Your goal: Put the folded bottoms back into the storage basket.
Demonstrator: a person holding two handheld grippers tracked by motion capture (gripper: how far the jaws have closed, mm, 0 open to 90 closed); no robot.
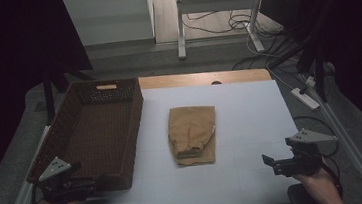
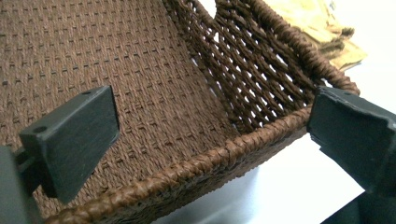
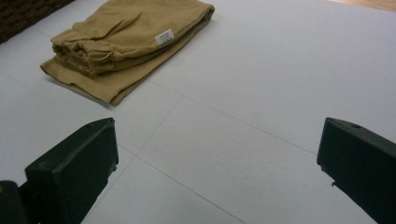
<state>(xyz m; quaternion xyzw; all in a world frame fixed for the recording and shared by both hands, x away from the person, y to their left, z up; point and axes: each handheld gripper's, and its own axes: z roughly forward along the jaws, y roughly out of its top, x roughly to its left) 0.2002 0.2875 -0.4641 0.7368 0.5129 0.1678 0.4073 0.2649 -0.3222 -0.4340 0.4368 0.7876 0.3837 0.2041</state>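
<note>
A brown woven basket (image 1: 92,135) sits along the tabletop's left edge; folded tan trousers (image 1: 192,134) lie flat near the tabletop's middle, just beside the basket's right wall; the left gripper (image 1: 84,184) hangs at the basket's near corner, jaws spread and empty; the right gripper (image 1: 271,162) hangs near the tabletop's front right corner, jaws spread wide, empty, well apart from the trousers.

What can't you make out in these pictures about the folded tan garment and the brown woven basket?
- Folded tan fabric garment: the print on its small white label is too small to read in the right gripper view.
- What kind of garment it is: the folds hide that.
- Brown woven rectangular basket: its near end is covered by the left tool in the high view.
</note>
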